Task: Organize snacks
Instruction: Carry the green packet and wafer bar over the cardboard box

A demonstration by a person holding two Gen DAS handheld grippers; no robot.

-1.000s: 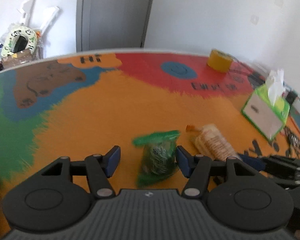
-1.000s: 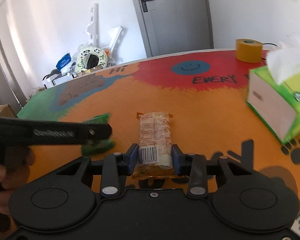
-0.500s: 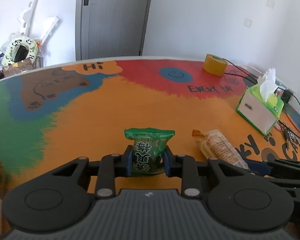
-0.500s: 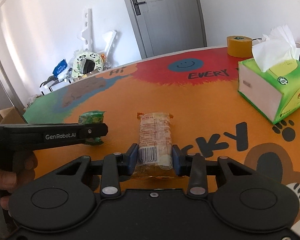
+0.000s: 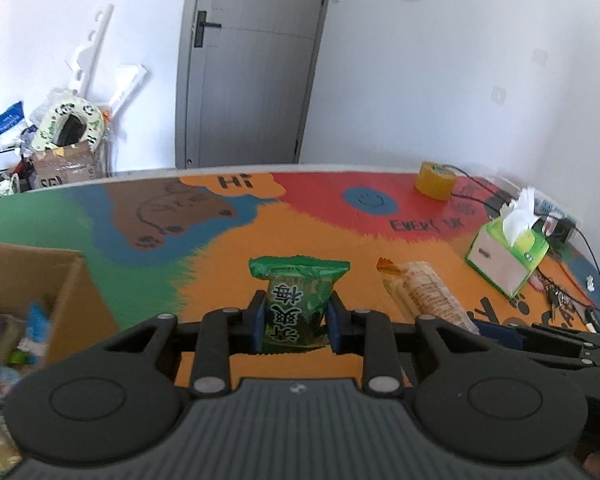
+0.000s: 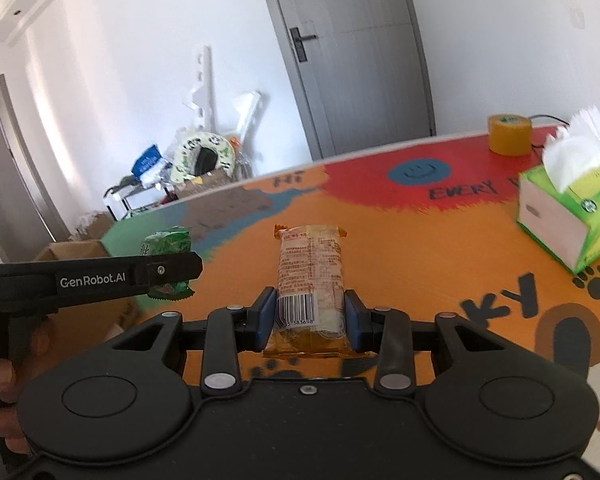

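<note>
Colourful painted worktop (image 5: 260,232) below: left gripper (image 5: 296,322) jaws pinch a light, crinkly green foil snack packet (image 5: 298,304) mid-body; right gripper (image 6: 310,320), at three o'clock, clamps a soft orange-ended wafer pack (image 6: 311,276) low, likely crushable.

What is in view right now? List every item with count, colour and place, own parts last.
green snack packet: 1, green with dark print, gripped in the left tongs above the table
orange snack bar: 1, orange and clear wrapper with barcode, gripped in the right tongs
cardboard box: 1, brown, left of the table, holding blurred packets
tissue box: 1, green and white, right side of the table
tape roll: 1, yellow, far right of the table
table: 1, orange, red, green, blue, brown print
door: 1, grey, shut, behind the table
left tongs: 1, black with blue pads, shut
right tongs: 1, black with blue pads, shut
hand: 1, on the left tongs' handle
</note>
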